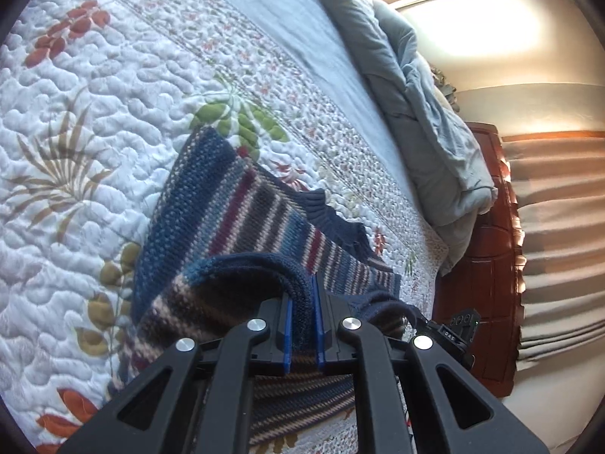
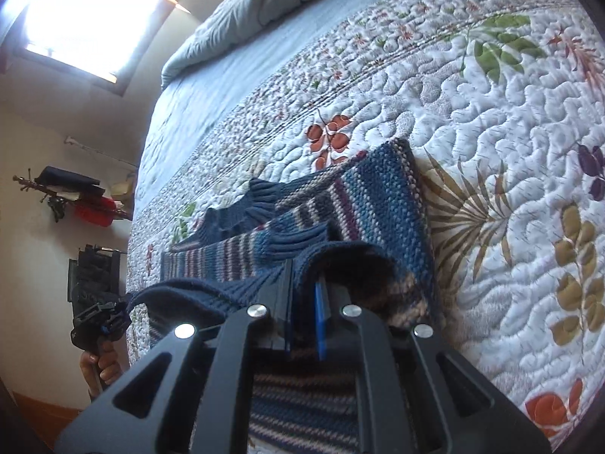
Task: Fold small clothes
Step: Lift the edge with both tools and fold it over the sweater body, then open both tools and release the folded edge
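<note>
A small striped knit sweater, blue, maroon and cream, lies on a quilted floral bedspread. My left gripper is shut on a raised fold of the sweater's near edge, lifted over the rest. In the right wrist view the same sweater lies ahead, and my right gripper is shut on its raised navy ribbed edge. The left gripper also shows at the far left of the right wrist view, held in a hand. The right gripper shows at the right of the left wrist view.
A grey-blue duvet is bunched along the far side of the bed. A wooden headboard and curtains stand beyond it. A wall rack with clothes and a bright window are at the left.
</note>
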{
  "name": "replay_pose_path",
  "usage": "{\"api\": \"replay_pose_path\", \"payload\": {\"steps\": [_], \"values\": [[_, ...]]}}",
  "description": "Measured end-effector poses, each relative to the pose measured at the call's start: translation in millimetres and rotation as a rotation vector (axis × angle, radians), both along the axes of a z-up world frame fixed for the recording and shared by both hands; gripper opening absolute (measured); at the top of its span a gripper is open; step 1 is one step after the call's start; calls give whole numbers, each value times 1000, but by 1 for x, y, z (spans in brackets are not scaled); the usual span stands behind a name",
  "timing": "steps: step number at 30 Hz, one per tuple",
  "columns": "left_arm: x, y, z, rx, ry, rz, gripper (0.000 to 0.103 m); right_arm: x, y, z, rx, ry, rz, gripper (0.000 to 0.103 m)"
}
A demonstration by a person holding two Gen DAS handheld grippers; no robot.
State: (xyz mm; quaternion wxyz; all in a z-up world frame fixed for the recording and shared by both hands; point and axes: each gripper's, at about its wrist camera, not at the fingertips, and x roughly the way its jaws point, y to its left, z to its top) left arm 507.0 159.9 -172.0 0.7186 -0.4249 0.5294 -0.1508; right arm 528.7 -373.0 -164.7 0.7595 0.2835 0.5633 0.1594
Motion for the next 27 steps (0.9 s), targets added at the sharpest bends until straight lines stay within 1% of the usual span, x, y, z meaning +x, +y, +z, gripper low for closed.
{"api": "replay_pose_path", "payload": {"steps": [5, 6, 8, 9, 10, 11, 12, 13, 15, 20, 22, 24, 27], "values": [[11, 1, -17, -3, 19, -4, 11, 15, 1, -20, 2, 26, 1, 9], [12, 1, -20, -4, 24, -7, 13, 17, 1, -23, 7, 31, 1, 11], [13, 3, -23, -11, 30, -5, 20, 17, -2, -26, 31, 32, -13, 14], [13, 4, -24, -17, 29, -11, 26, 18, -2, -27, 45, 36, -11, 18], [13, 5, -23, -30, 21, -19, 34, 18, -3, -26, 66, 39, -9, 28], [13, 7, -22, -41, 13, -24, 39, 18, -4, -23, 67, 34, -8, 31], [13, 9, -21, -46, 6, -23, 49, 16, -6, -17, 56, 18, -5, 39], [10, 14, -15, -48, -15, -19, 55, 16, -8, -12, 48, 5, 0, 47], [8, 18, -6, -37, -45, -32, 56, 14, -12, -3, 33, -14, 15, 47], [6, 23, 19, 37, -114, -80, 63, 15, -20, 9, -28, -43, 58, 47], [8, 19, 21, 62, -117, -109, 64, 18, -23, 11, -32, -57, 71, 51], [11, 15, 19, 97, -113, -135, 64, 20, -24, 9, -25, -66, 70, 52], [22, 5, 6, 150, -71, -180, 66, 27, -22, -3, -35, -45, 84, 52]]}}
